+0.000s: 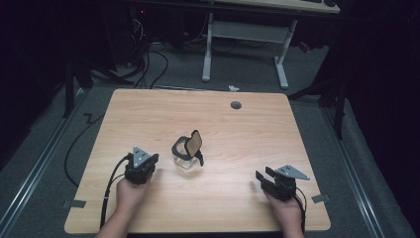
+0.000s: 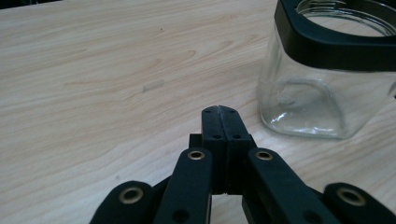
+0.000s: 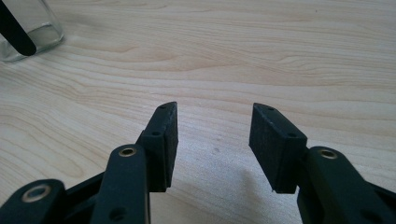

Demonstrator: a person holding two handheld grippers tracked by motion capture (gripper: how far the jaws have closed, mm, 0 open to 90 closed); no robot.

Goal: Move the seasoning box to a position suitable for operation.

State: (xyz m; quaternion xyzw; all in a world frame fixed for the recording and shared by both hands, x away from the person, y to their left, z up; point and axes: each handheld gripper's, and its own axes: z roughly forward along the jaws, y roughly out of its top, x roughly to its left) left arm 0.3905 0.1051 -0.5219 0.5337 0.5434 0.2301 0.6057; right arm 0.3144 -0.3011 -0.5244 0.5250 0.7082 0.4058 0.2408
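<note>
A small clear glass jar [image 1: 185,157] with a black rim stands near the middle of the wooden table [image 1: 237,129]; its wood-faced hinged lid [image 1: 194,142] is flipped up. The left gripper view has the jar [image 2: 322,84] close at upper right, empty inside. My left gripper [image 1: 148,161] rests on the table just left of the jar, jaws pressed together on nothing [image 2: 220,112]. My right gripper [image 1: 262,177] sits near the front right, jaws spread apart [image 3: 214,126] over bare wood, with the jar's corner [image 3: 28,28] far off at upper left.
A round grey cable grommet [image 1: 236,104] sits in the table near its far edge. Bits of tape [image 1: 74,204] mark the front corners. Beyond the table stand a white desk frame [image 1: 245,34] and floor cables [image 1: 148,64].
</note>
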